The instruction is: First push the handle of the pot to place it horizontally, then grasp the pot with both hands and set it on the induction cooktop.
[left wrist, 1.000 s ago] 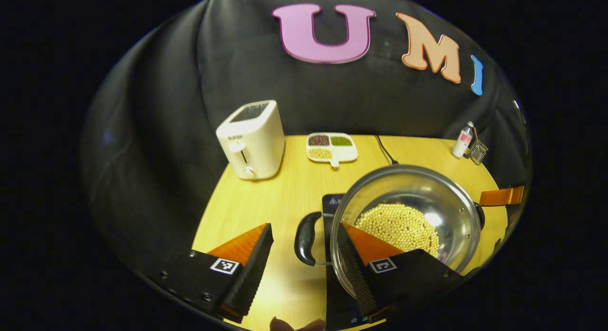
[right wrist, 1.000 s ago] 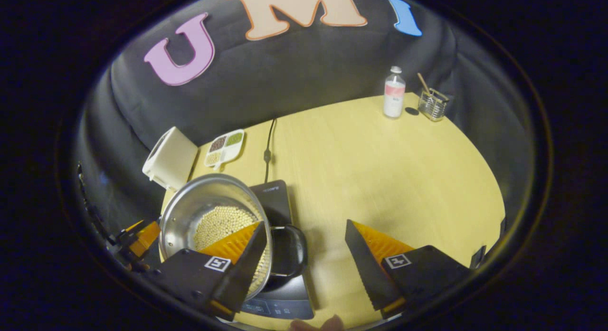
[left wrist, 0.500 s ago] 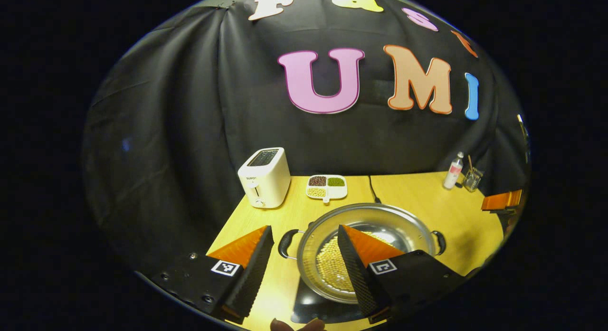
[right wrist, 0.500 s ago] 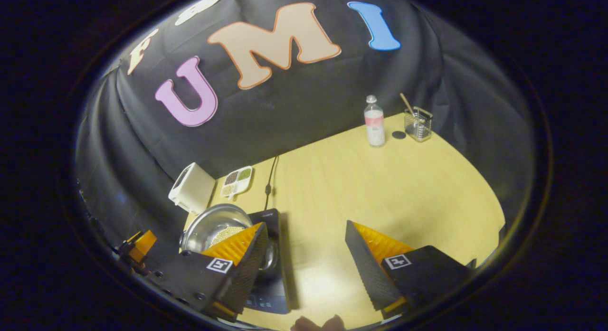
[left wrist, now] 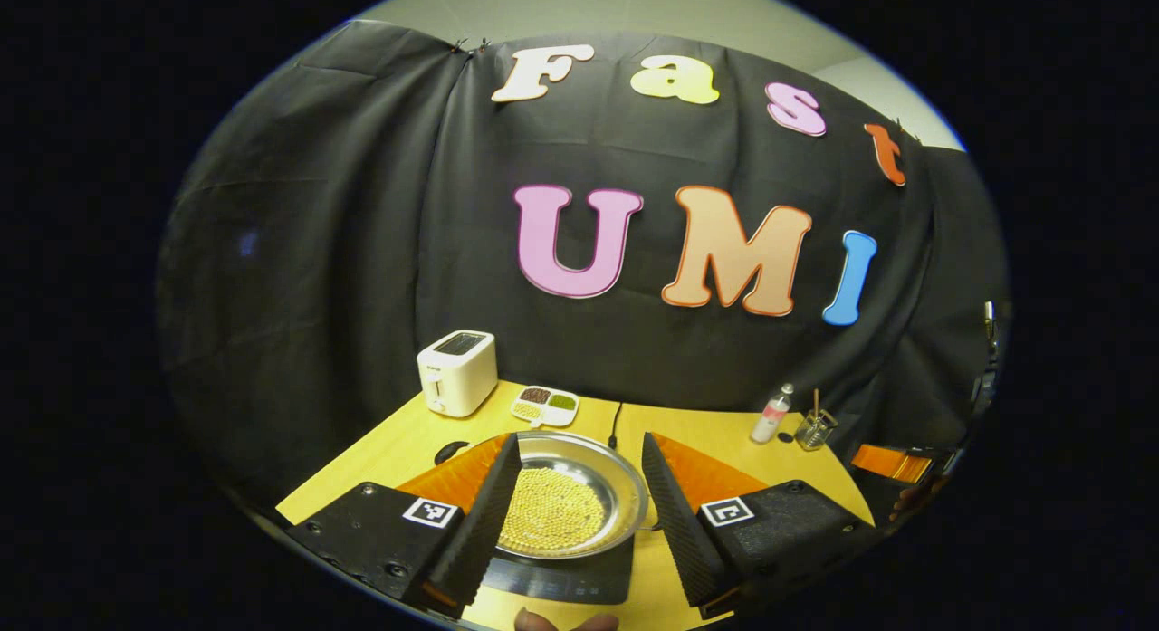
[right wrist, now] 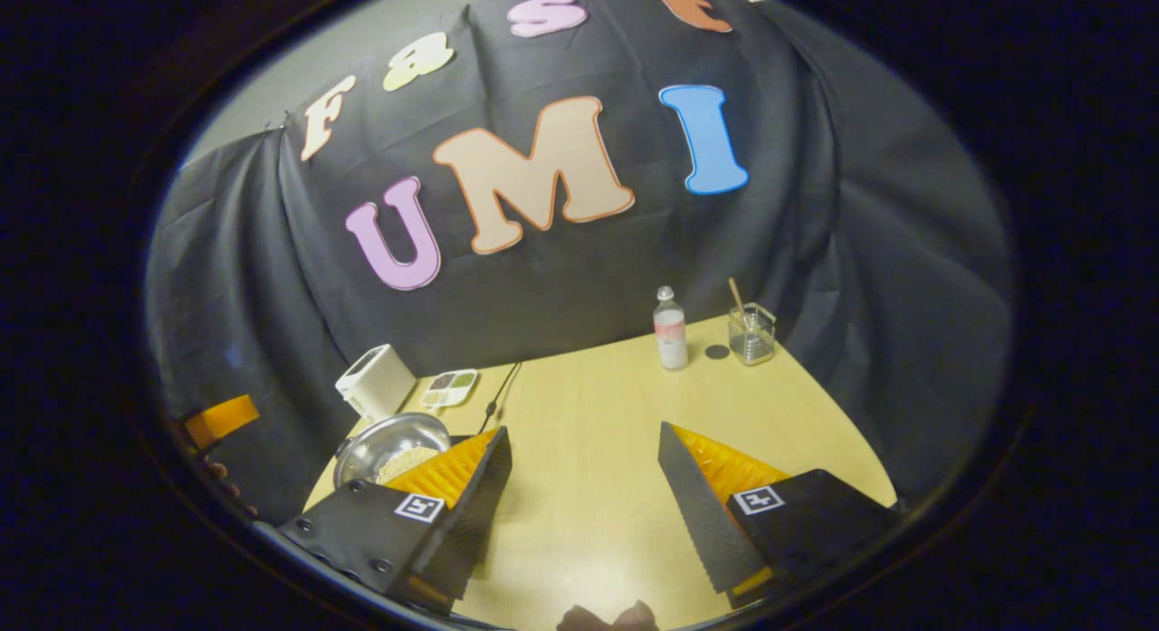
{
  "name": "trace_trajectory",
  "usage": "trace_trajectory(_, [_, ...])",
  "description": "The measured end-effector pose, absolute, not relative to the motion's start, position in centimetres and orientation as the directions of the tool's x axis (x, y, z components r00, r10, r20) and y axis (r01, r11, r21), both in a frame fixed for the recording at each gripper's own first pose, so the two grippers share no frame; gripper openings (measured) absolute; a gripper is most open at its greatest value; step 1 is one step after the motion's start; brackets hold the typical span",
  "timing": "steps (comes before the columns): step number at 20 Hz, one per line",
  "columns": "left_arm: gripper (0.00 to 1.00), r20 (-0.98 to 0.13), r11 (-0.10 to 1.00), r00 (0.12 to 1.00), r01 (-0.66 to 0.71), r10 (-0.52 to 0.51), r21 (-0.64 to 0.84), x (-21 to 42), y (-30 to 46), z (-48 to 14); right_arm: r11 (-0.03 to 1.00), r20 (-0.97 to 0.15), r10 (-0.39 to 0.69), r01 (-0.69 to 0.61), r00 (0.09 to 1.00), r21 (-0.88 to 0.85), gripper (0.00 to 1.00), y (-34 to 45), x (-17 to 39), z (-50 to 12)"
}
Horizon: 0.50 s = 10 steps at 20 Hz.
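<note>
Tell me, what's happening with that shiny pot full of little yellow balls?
A person holds a gripper in each hand. The pot of small yellow beans sits on the black induction cooktop on the yellow table. The left gripper is open in front of the pot and grips nothing. The right gripper is open over bare table. A toaster and a bottle stand at the back.

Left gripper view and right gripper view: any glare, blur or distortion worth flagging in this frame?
Left gripper view: sharp, with slight glare on the pot's metal rim; the table edge bows from the fisheye. Right gripper view: also sharp, the table evenly lit, the bottle leaning with the lens curve, the edges dim.
</note>
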State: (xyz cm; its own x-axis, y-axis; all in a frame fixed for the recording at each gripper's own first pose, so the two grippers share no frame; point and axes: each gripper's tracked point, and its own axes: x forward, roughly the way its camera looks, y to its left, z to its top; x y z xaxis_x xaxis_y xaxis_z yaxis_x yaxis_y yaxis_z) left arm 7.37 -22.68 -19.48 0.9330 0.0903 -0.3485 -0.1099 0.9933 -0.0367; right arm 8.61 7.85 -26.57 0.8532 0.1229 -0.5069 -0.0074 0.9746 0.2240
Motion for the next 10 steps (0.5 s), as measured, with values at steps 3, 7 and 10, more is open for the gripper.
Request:
trace_trajectory(3, [0.82,-0.294,0.997,0.954,-0.068,0.055,-0.036,6.7,-25.2,-16.7,0.973,-0.447,0.125,-0.021,0.886,0.231,0.92,7.1,7.3,-23.4])
trace_trajectory(7, [0.82,-0.175,0.999,0.984,-0.015,0.021,0.035,5.4,-26.4,-12.6,0.984,-0.284,0.103,-0.057,0.953,0.167,0.92,7.1,6.3,-18.2])
trace_trajectory(10, [0.81,-0.133,1.000,0.991,-0.009,0.012,0.026,3.4,-26.4,-11.5,0.992,-0.206,0.089,-0.068,0.974,0.105,0.92,7.7,3.7,-15.5])
